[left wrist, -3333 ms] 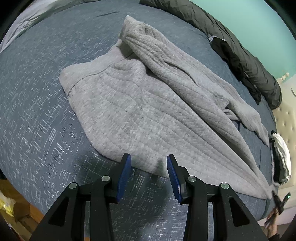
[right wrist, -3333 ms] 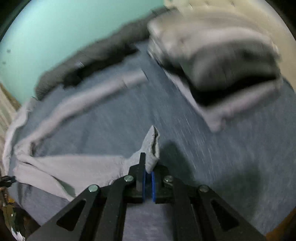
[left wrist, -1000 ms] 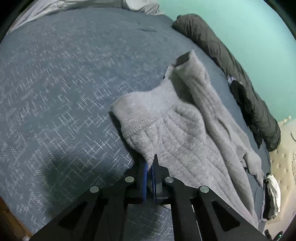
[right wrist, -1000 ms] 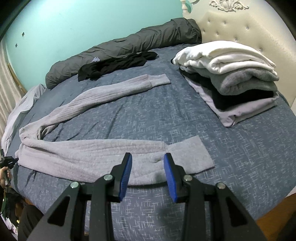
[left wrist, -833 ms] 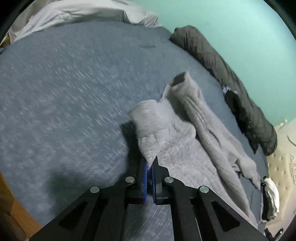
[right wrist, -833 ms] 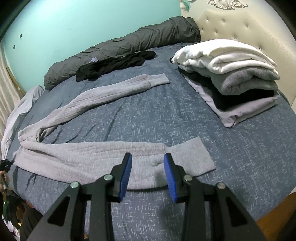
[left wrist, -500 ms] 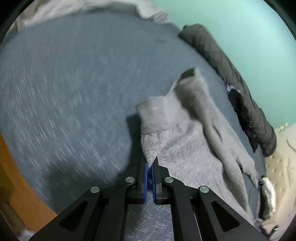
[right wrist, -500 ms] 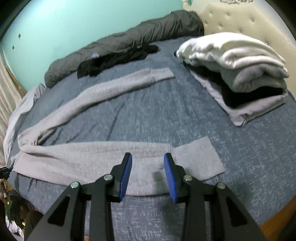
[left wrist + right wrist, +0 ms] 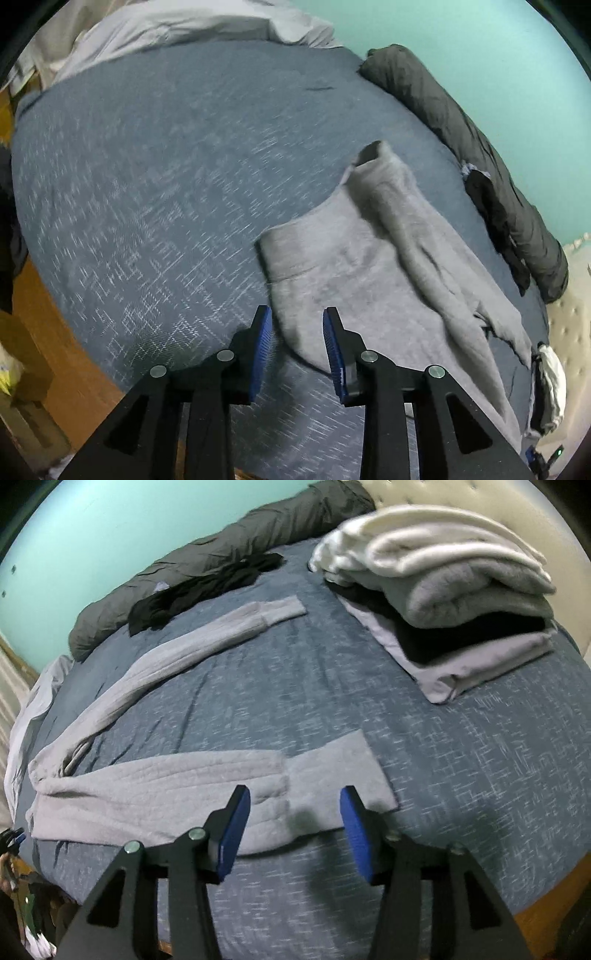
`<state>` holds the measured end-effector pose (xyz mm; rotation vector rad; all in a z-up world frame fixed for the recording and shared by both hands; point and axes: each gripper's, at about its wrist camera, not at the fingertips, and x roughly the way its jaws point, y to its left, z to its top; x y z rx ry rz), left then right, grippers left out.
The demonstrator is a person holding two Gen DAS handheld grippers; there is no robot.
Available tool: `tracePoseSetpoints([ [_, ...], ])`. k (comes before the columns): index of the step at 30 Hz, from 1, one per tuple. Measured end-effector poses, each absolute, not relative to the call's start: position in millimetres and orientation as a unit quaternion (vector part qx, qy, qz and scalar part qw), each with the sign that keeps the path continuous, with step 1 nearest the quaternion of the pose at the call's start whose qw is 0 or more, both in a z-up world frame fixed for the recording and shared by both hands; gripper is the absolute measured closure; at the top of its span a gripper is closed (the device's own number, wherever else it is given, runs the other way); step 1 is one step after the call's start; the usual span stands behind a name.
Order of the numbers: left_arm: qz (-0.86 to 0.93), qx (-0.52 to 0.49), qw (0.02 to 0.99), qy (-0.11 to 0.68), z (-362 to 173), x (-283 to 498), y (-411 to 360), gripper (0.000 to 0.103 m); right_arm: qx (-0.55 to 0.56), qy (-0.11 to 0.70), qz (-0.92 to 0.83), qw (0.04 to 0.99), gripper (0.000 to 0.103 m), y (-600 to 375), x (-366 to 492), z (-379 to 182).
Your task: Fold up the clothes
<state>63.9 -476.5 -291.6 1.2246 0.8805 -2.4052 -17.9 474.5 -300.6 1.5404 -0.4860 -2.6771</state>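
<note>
grey sweater [image 9: 354, 266] was ribbed knit, spread flat near the front edge of the blue bed [image 9: 147, 184], both sleeves stretched out. one sweater, one stack of folded clothes [image 9: 443, 590] by the headboard corner. left gripper [image 9: 297, 332] and right gripper [image 9: 293, 816] both gaped wide, holding nothing.

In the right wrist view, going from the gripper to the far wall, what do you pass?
Right gripper → grey sweater's near sleeve → far sleeve → black garment → dark rolled bedding.
</note>
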Motion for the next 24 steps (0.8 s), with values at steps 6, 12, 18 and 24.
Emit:
tracePoseSetpoints([
  [6,-0.850,0.425,0.135,0.282,-260,62,-449,0.065,0.506,-0.173,-0.845,-0.007,0.050,493,-23,-311],
  [12,-0.857,0.432,0.118,0.256,-233,47,-420,0.064,0.527,-0.148,-0.837,-0.009,0.050,486,-26,-322],
  [18,-0.865,0.432,0.100,0.234,-212,25,-398,0.050,0.530,-0.123,-0.839,-0.006,0.050,474,-29,-320],
  [24,-0.868,0.441,0.091,0.210,-211,-13,-392,0.050,0.472,-0.102,-0.875,0.023,0.050,439,-40,-267],
])
